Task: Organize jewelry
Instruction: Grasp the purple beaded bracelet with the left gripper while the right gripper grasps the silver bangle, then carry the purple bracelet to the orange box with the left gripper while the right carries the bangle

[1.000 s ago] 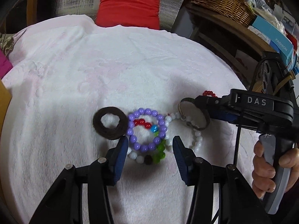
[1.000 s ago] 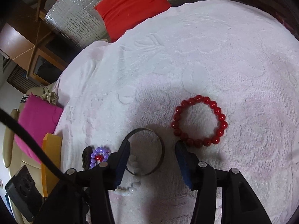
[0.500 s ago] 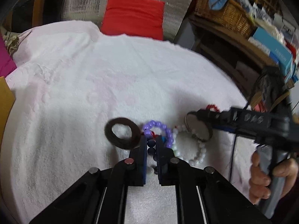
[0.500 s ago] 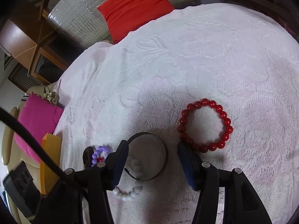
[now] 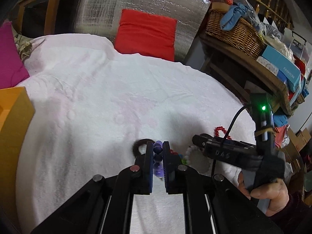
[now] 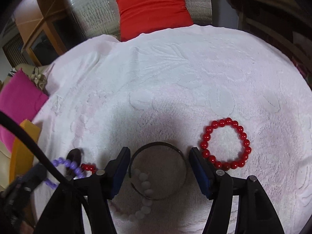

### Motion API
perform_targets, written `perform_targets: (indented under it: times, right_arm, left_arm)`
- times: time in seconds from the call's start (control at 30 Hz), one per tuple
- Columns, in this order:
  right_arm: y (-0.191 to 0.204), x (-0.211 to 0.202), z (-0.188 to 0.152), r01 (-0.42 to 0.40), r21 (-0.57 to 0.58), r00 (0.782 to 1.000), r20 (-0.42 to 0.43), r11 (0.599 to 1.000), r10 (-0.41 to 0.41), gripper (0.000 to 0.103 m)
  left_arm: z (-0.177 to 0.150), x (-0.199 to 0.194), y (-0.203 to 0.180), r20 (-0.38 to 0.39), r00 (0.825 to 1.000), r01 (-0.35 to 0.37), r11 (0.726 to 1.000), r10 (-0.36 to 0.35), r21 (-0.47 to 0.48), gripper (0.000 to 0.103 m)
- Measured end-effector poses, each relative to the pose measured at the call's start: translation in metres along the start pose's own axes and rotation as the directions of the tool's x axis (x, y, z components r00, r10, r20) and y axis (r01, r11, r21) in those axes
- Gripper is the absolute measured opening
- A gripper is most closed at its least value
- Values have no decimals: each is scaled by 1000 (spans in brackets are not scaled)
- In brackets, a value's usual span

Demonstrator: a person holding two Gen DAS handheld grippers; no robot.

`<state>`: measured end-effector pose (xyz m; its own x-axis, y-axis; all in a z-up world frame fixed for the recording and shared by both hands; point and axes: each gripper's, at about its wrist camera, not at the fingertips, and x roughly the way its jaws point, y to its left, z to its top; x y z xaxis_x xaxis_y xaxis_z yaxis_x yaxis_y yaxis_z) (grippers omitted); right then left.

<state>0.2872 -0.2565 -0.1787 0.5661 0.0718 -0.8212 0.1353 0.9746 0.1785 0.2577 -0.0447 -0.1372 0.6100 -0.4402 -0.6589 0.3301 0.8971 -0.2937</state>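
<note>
L gripper [image 5: 158, 152], bottom centre of the left wrist view, is clamped narrow on the purple bead bracelet [image 5: 157, 157]; a few beads show stacked between the blue pads, rest of the strand hidden behind the fingers, w/ the brown hair tie [image 5: 138, 146] just beyond the tips. Prob. light, round, slick beads on elastic: the loop will dangle and stretch, and could roll out of a pinch on a single bead, so biting across the strand as here looks sound. R gripper [image 6: 159, 167], bottom centre of the right wrist view, stands wide and has just been opening further; the dark metal bangle [image 6: 156, 146] lies flat between its fingers, pads not touching it, a white bead bracelet [image 6: 143, 191] lying across the bangle's lower left. Bangle looks rigid, thin, smooth, so best taken across the rim, not the flat. Red bead bracelet [image 6: 226, 144] sits just right of the R fingers, all on the white-pink towel [image 6: 175, 78].
</note>
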Motion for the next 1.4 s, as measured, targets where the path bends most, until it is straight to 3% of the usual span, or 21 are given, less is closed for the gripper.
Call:
perform_targets:
  times: [0.13,0.3,0.6,0.87,1.4]
  right_arm:
    - [15,2,-5,96,-100,995,25,990,-94,63]
    - [7,-3,-4,82,-80,996,31,993,-79,62]
    - [-6,-32,3,-23,0,989,143,1000,22,62]
    - [18,-58,-3,-107,-54,955,272,993,118,62]
    - [95,-72,-27,-222,-209,925,265,952,273,62]
  left_arm:
    - [1,-3,7,1,1000,-17,1000,17,-7,9]
    - [2,-8,12,12,1000,-22,1000,23,-19,9]
    - [7,-24,23,67,996,-48,998,51,-38,9]
    - [10,-50,33,138,988,-66,997,71,-40,9]
    - [15,-112,79,274,947,-134,982,166,-130,9]
